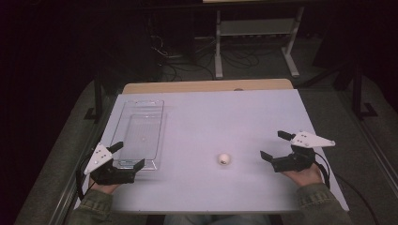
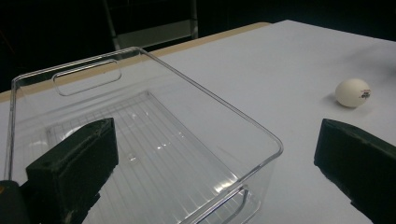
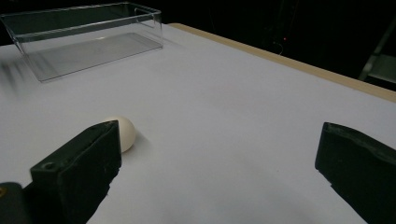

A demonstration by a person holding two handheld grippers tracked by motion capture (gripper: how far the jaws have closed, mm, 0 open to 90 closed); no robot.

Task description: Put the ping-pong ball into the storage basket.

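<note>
The left gripper (image 1: 127, 154) is seen low at the near left edge of the counter (image 1: 211, 112), held in a hand. Its fingers (image 2: 74, 163) are spread wide, and nothing is held between them. Just beyond the left finger, and partly between the two fingers, the near end of a clear plastic bin (image 2: 140, 140) is found; in the high view the fingertips are placed at the near short wall of this bin (image 1: 138, 133), but contact cannot be told. The bin stands upright on the counter and stretches away from the fingers, with a handle slot cut in its far wall.

The right gripper (image 1: 274, 145) is held at the near right side, well apart from the left one. Its fingers (image 3: 79, 168) are also opened wide and nothing is gripped. The white egg (image 3: 122, 133) is lying on the counter just beyond the tip of the left finger of this gripper, partly hidden behind it, not touched as far as can be seen. In the high view the egg (image 1: 225, 158) is placed between the two grippers, nearer to the right one. From the left gripper view the egg (image 2: 353, 92) is seen farther off, beyond the right finger, with a small dark mark on its shell.
</note>
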